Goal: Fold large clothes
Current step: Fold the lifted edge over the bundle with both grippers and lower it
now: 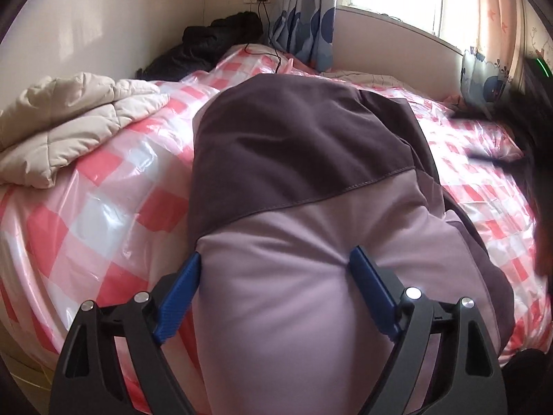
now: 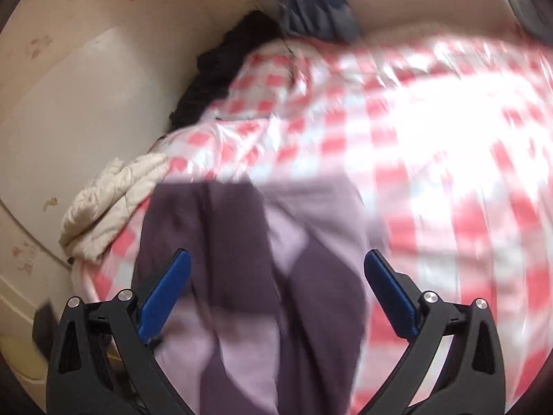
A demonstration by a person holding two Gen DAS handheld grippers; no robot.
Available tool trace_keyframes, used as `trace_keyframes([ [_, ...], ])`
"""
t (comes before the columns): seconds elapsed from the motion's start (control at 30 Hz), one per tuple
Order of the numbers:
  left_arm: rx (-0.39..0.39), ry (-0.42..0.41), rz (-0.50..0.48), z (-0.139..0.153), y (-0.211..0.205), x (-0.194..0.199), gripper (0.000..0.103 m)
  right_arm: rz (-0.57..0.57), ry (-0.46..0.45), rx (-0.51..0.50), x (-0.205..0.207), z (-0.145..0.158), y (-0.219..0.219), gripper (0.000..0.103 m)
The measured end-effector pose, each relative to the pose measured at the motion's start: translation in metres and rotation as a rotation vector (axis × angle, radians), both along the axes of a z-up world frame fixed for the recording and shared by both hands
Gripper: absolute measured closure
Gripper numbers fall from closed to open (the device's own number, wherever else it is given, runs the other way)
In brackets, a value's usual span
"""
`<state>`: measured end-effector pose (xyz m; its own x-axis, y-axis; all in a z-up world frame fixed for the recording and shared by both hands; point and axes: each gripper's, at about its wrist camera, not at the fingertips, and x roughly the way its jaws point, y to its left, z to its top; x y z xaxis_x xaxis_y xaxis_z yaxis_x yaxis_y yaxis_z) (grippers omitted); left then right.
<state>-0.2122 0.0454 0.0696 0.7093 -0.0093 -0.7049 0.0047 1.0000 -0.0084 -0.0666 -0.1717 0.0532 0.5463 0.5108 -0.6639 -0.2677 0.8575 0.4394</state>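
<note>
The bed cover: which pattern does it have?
Pink and white checks on the bed cover, under glossy plastic; clearest in the left wrist view.

Smeared by motion throughout the right wrist view: checked bed cover [image 2: 432, 131], purple garment [image 2: 262, 276]. Dark blur [image 1: 532, 131] at left view's right edge, unidentifiable.

Both wrist views look down, close, onto the bed [image 1: 103, 159].

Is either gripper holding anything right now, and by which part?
On the left gripper, the jaws appear clamped on the purple garment, around its thick lilac section. The right gripper is open over it, holding nothing.
</note>
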Motion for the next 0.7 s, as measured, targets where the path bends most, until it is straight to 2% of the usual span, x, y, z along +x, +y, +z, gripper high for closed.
trace_keyframes([
  [0.03,0.008,-0.003,-0.004,0.002,0.002,-0.003,0.020,0.000,0.008,-0.040,0.011,-0.002,0.012,0.006],
  [0.07,0.021,-0.005,-0.018,0.004,0.001,-0.004,0.020,-0.021,0.041,-0.127,0.033,-0.019,0.026,0.006],
  [0.1,0.023,-0.009,-0.030,0.005,0.001,-0.007,0.019,-0.029,0.073,-0.192,0.050,-0.043,0.036,0.006],
  [0.13,0.004,-0.010,-0.057,0.007,0.002,-0.006,0.019,-0.006,0.139,-0.210,0.066,-0.078,0.043,0.006],
  [0.17,-0.026,-0.007,-0.073,0.007,0.004,-0.006,0.019,-0.015,0.228,-0.131,0.078,-0.114,0.036,0.005],
  [0.2,-0.058,0.005,-0.076,0.008,0.007,-0.004,0.017,-0.052,0.250,-0.074,0.080,-0.124,0.026,0.006],
  [0.3,-0.077,0.063,-0.077,0.000,0.008,0.002,0.011,-0.002,0.250,-0.132,0.072,-0.108,0.029,0.006],
  [0.37,-0.118,0.078,-0.077,-0.004,0.016,-0.001,0.011,0.014,0.255,-0.074,0.058,-0.088,0.007,0.006],
  [0.47,-0.173,0.086,-0.051,-0.003,0.025,-0.012,0.011,0.050,0.108,0.031,-0.009,-0.036,-0.030,0.006],
  [0.5,-0.175,0.085,-0.049,-0.004,0.026,-0.015,0.011,0.046,0.077,0.065,-0.034,-0.029,-0.041,0.006],
  [0.53,-0.179,0.084,-0.042,-0.006,0.025,-0.017,0.011,0.025,0.083,0.050,-0.064,-0.036,-0.047,0.006],
  [0.57,-0.182,0.082,-0.034,-0.007,0.024,-0.018,0.010,0.036,0.125,-0.027,-0.076,-0.050,-0.037,0.006],
  [0.6,-0.178,0.082,-0.026,-0.009,0.023,-0.018,0.006,0.077,0.181,-0.147,-0.087,-0.079,-0.019,0.006],
  [0.63,-0.174,0.119,-0.045,-0.015,0.020,-0.013,0.006,0.067,0.193,-0.124,-0.098,-0.108,-0.021,0.006],
  [0.67,-0.166,0.133,-0.057,-0.018,0.017,-0.012,0.006,0.051,0.224,-0.064,-0.101,-0.121,-0.030,0.006],
  [0.7,-0.151,0.127,-0.060,-0.016,0.014,-0.014,0.006,0.042,0.259,-0.030,-0.101,-0.120,-0.039,0.006],
])
